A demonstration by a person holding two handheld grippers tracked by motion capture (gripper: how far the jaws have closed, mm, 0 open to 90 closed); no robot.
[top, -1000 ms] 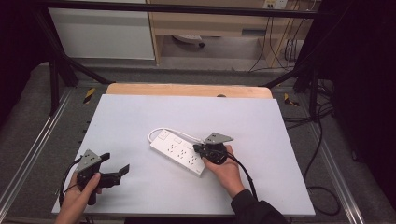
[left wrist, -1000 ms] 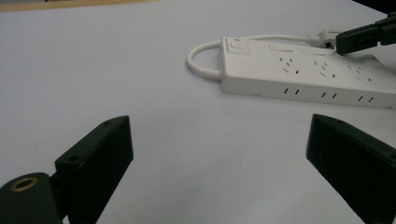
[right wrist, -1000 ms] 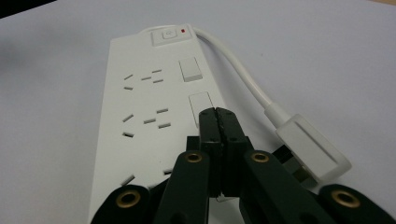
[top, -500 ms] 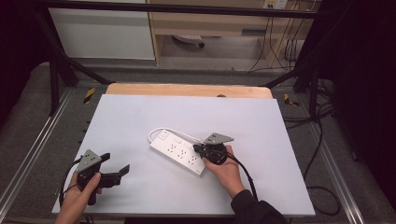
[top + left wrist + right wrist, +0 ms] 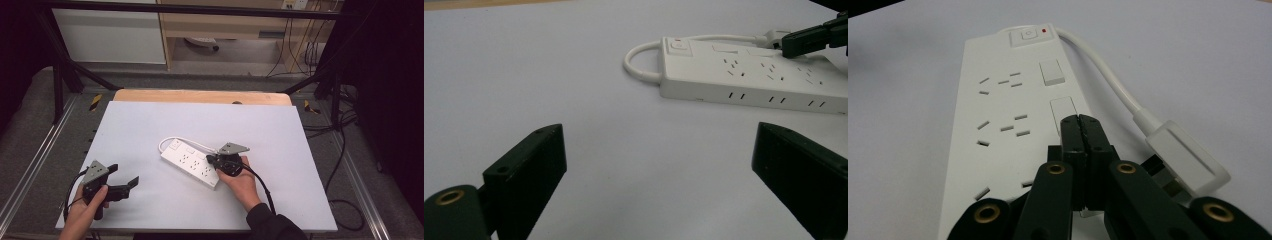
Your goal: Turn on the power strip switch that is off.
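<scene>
A white power strip [image 5: 189,162] lies slantwise in the middle of the white tabletop [image 5: 150,125]. Its short cable [image 5: 1113,85] loops back to a flat white plug [image 5: 1188,160] lying beside it. My right gripper [image 5: 211,160] is shut with nothing between the jaws, and its tips [image 5: 1081,122] rest on the strip's top [image 5: 1003,110] at a rocker switch. My left gripper [image 5: 124,175] stands open near the front left edge, well apart from the strip. In the left gripper view its jaws [image 5: 659,135] are spread wide over bare table, with the strip [image 5: 744,75] and the right gripper [image 5: 794,42] beyond.
A strip of wooden table [image 5: 200,96] shows behind the white top. Metal frame rails [image 5: 40,165] run along both sides. A cabinet [image 5: 110,35] and floor cables [image 5: 300,55] lie beyond the table.
</scene>
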